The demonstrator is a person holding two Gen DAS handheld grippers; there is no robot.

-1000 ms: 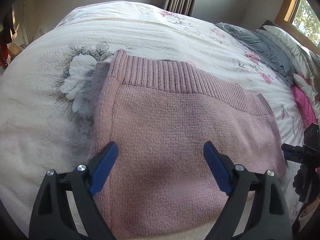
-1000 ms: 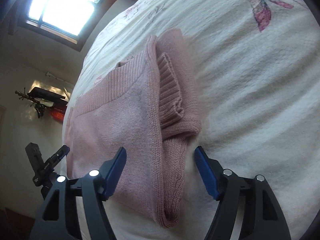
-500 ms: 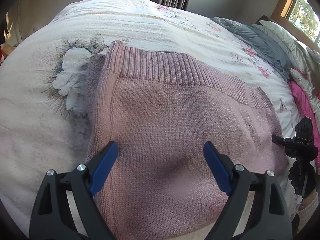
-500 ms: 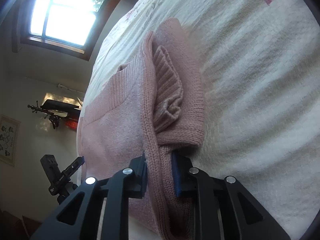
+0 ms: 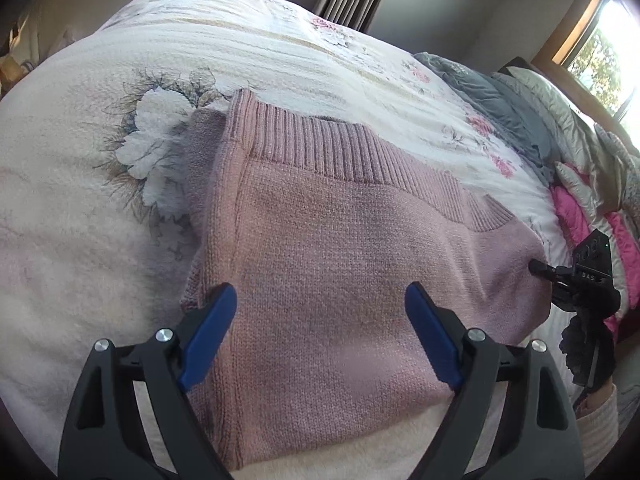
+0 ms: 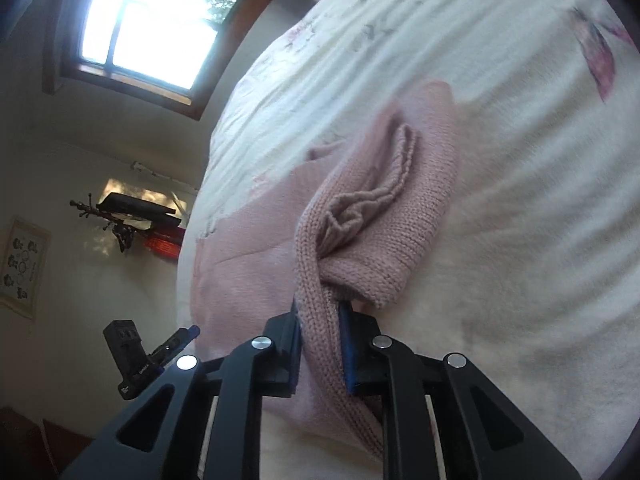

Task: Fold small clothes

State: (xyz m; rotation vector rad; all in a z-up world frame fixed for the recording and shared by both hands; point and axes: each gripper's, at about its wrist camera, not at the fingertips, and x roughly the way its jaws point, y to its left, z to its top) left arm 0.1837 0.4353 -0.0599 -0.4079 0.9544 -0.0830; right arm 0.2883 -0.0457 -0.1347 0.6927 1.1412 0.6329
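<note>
The right gripper (image 6: 320,344), low in the middle of its own view, has its blue pads clamped on a thick knitted edge of the pink sweater (image 5: 340,264), pinching the side fold where the layers stack. The left gripper (image 5: 320,340), at the bottom of its view, hangs with its jaws wide apart over the near half of the sweater and grips nothing; whether its tips touch the knit I cannot tell. The sweater lies on the floral bedspread (image 5: 80,208), already partly folded, its ribbed band (image 5: 340,148) running across the middle of the left view. In the right view a bunched cuff (image 6: 380,196) is tucked between the layers just beyond the pinch. Farther off, at the right edge of the left view, grey and pink bedding (image 5: 504,112) is heaped up.

This looks like a later fold, one side gripped. Next, I judge, the left gripper needs to close on its own side of the sweater so both can lift together and lay the near part over toward the band.
</note>
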